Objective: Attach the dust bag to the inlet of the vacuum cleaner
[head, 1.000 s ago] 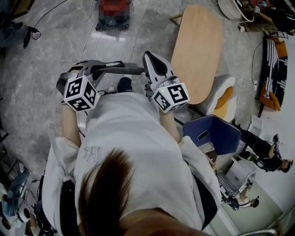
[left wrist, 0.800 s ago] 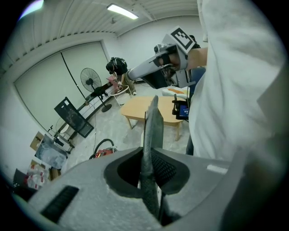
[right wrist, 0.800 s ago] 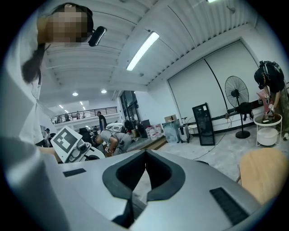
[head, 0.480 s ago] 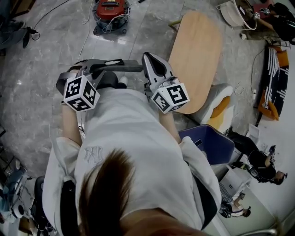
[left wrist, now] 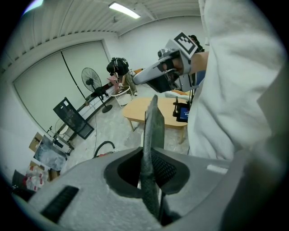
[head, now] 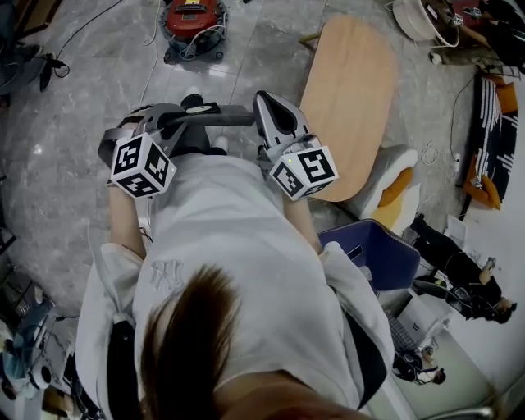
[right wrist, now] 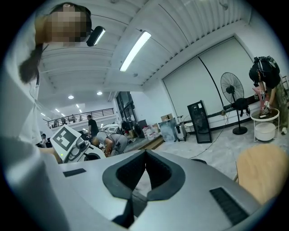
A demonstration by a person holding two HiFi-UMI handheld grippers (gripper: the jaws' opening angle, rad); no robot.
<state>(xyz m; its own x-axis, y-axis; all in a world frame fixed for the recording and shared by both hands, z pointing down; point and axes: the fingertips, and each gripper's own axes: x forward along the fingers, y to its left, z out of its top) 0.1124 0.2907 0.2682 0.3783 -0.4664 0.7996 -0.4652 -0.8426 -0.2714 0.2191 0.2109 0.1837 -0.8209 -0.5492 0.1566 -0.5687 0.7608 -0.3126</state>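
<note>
Pinching left gripper: jaws nipped on the dust bag, its thin grey edge upright.
vacuum cleaner: red, on the floor, well ahead of both grippers.
dust bag: held out before the person; likely light and floppy, so grip near its mouth.
right gripper: jaws pressed together, empty.

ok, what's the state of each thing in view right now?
left gripper: shut on the dust bag
right gripper: shut, empty
dust bag: clamped edge-on in the left jaws, not on the vacuum
vacuum: on the floor ahead, apart from the bag
fan: upright; can't tell if it's spinning
</note>
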